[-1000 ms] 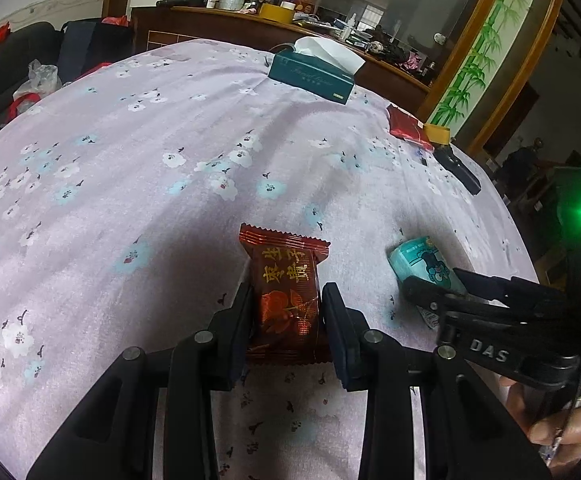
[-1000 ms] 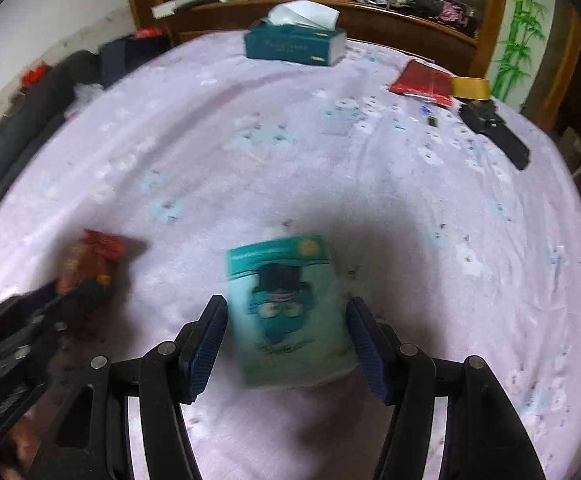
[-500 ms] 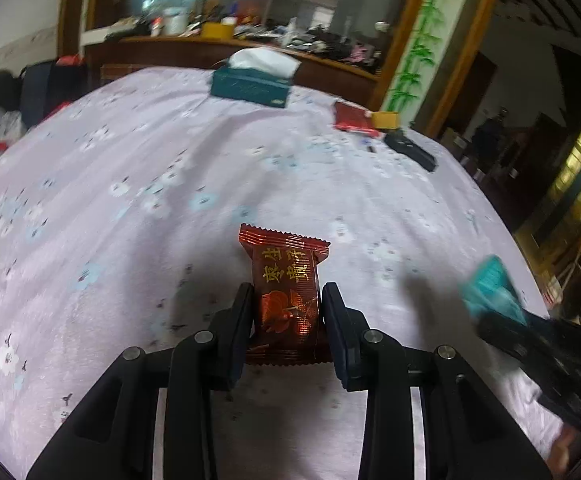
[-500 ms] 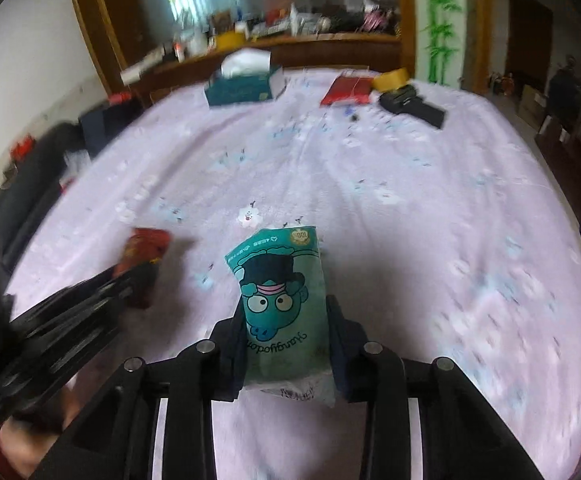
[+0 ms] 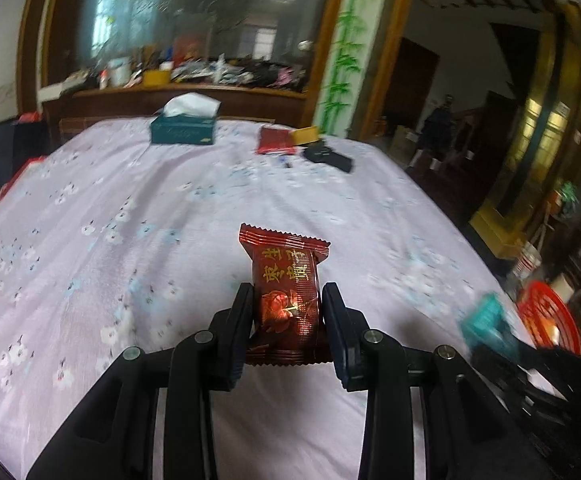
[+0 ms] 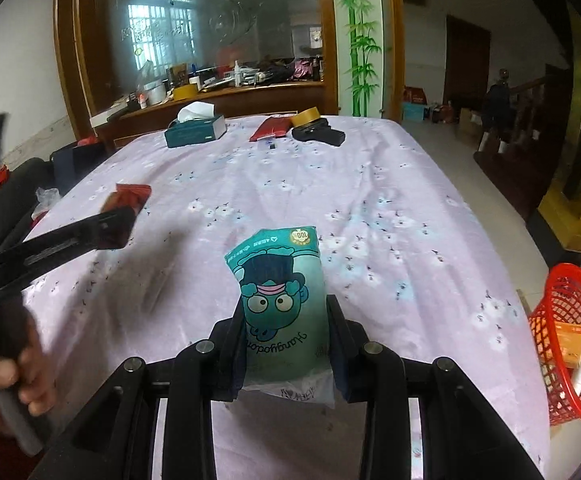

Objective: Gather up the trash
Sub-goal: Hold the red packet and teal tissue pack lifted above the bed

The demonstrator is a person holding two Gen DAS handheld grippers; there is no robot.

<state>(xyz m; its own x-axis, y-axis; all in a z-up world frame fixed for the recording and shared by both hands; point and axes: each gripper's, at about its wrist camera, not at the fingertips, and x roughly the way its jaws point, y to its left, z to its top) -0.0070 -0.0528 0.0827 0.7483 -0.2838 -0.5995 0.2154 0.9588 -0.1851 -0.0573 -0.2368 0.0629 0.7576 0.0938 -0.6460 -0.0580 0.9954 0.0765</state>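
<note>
Left wrist view: left gripper (image 5: 288, 306) is clamped on the red snack wrapper (image 5: 285, 293), jaws pinching its lower half w/ the crimped top edge sticking up & fwd, wrapper held clear above the purple floral tablecloth (image 5: 138, 220). Judging from the pinch low on the pack, it's gripped there so the stiff sealed body takes the squeeze & the loose end just hangs free. Jaws are closed down to about the wrapper's width, pads touching both sides. Right wrist view: right gripper (image 6: 286, 326) is clenched the same way on the teal cartoon packet (image 6: 280, 292), which stands upright btwn the fingers, clear plastic tail bunched below the pads; also lifted off the cloth. Red mesh basket (image 6: 562, 340) sits on the floor just past the table's right edge, already w/ an orange box and a white item inside, so prob. that's the trash bin, and both packs are being carried raised so they can go over its rim. In the left view the teal packet shows as a blur at lower right, near the basket. Far end of table: teal tissue box (image 6: 196, 130), red pouch (image 6: 270, 128), tape roll (image 6: 305, 115), black case (image 6: 318, 135); all well apart from both grippers, untouched.
</note>
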